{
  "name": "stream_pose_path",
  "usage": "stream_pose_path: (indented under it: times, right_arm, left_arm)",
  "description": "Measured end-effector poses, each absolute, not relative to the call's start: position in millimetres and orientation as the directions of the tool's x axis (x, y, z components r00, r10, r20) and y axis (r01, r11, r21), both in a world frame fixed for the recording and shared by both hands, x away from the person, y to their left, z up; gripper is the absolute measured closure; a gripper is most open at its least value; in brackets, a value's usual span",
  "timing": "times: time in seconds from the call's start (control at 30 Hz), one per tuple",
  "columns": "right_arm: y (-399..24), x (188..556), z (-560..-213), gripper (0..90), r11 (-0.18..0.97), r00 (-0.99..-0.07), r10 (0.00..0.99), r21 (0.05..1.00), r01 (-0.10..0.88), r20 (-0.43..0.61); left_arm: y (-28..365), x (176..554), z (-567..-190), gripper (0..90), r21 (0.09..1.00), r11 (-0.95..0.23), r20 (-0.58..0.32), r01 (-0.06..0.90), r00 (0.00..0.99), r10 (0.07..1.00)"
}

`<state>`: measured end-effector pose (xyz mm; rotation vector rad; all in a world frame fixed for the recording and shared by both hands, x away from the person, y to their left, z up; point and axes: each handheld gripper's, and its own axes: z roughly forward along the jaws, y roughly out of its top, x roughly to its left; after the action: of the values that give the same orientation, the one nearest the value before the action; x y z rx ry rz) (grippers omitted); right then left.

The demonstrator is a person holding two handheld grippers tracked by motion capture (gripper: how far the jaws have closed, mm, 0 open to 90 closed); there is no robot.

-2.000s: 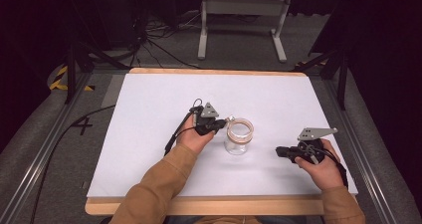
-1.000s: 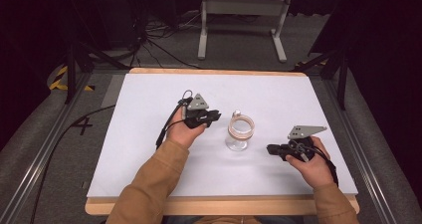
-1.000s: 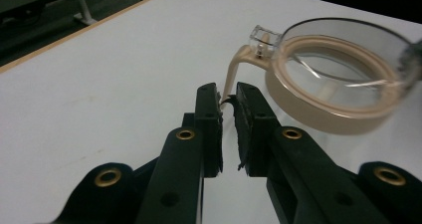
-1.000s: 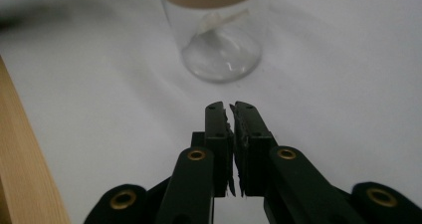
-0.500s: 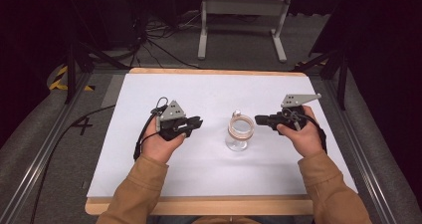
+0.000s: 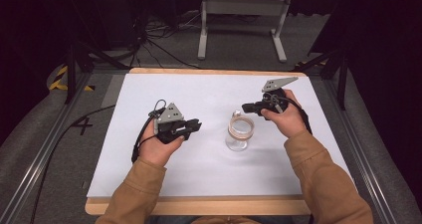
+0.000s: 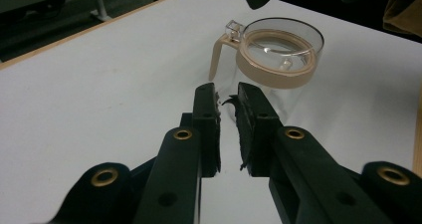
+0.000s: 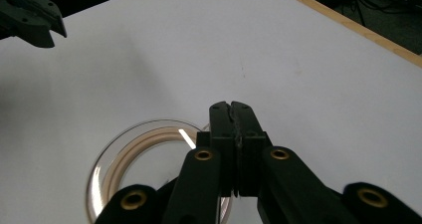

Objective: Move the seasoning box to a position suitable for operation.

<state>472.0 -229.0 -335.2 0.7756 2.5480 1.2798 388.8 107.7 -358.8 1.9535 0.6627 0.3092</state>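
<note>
A clear glass jar point(image 6: 239, 133) with a tan ring and a tan clasp at its rim stands upright and open-topped on the white table point(image 6: 209, 164). In the left gripper view the jar point(image 7: 278, 59) is just beyond my left gripper point(image 7: 226, 92), whose jaws stand a narrow gap apart with nothing between them. From above, the left gripper point(image 6: 193, 126) is to the jar's left, clear of it. My right gripper point(image 6: 247, 107) hovers just behind the jar's rim, shut and empty. The right gripper view has the right gripper point(image 8: 232, 108) above the jar's rim point(image 8: 107, 159).
The table's wooden edge point(image 6: 199, 206) runs along the near side. A metal stand point(image 6: 239, 7) and cables point(image 6: 159, 35) lie on the floor beyond the far edge. Bare white surface surrounds the jar on all sides.
My left gripper has drawn back to the left, away from the jar. My right gripper has risen from the table's right side and come in behind the jar's rim.
</note>
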Motion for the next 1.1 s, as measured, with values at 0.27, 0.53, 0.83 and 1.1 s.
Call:
stream_pose_path:
  times: [0.27,0.53,0.83,1.1]
  right_arm:
    - [-222,481,-346,90.0,0.483,-0.839,0.537,0.785,0.388,0.084]
    - [-216,482,-348,90.0,0.477,-0.838,0.54,0.792,0.381,0.078]
    - [-216,485,-349,90.0,0.474,-0.836,0.544,0.793,0.382,0.078]
    - [-216,487,-349,90.0,0.469,-0.835,0.543,0.79,0.395,0.095]
  left_arm:
    - [106,391,-360,78.8,0.881,-0.344,-0.081,0.324,0.821,0.565]
    - [103,391,-361,78.1,0.878,-0.343,-0.098,0.334,0.827,0.554]
    - [95,390,-363,78.0,0.874,-0.35,-0.109,0.337,0.838,0.535]
    - [80,389,-368,79.0,0.862,-0.378,-0.116,0.336,0.859,0.499]
